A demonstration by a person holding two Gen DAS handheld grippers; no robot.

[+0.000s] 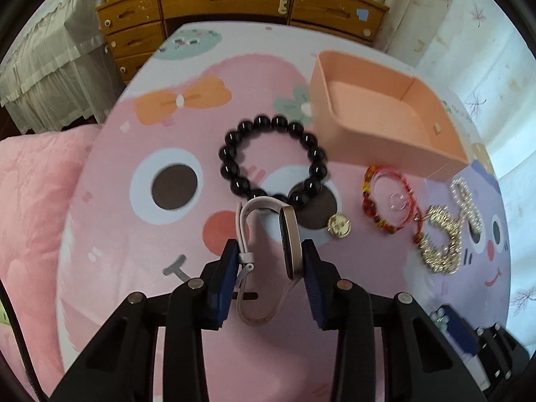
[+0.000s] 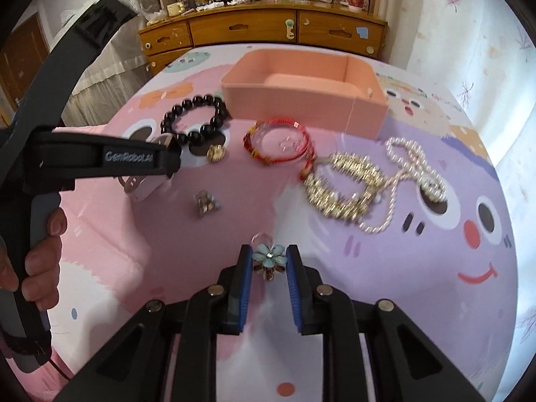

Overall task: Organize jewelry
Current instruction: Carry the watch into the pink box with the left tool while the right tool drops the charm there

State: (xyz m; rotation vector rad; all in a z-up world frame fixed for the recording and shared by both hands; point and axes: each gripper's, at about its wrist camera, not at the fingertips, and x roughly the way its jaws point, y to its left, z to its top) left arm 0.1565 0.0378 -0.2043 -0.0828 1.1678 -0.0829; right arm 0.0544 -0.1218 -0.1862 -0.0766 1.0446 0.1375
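My left gripper is shut on a pale pink wristwatch, held above the bed; it also shows in the right wrist view. My right gripper is shut on a blue flower ring. A pink open box stands at the back. A black bead bracelet, a red bead bracelet, a gold sparkly bracelet, a pearl necklace and a gold ring lie on the cartoon sheet.
A small metallic trinket lies on the sheet in front of the left gripper. A wooden dresser stands behind the bed. A pink pillow lies at the left.
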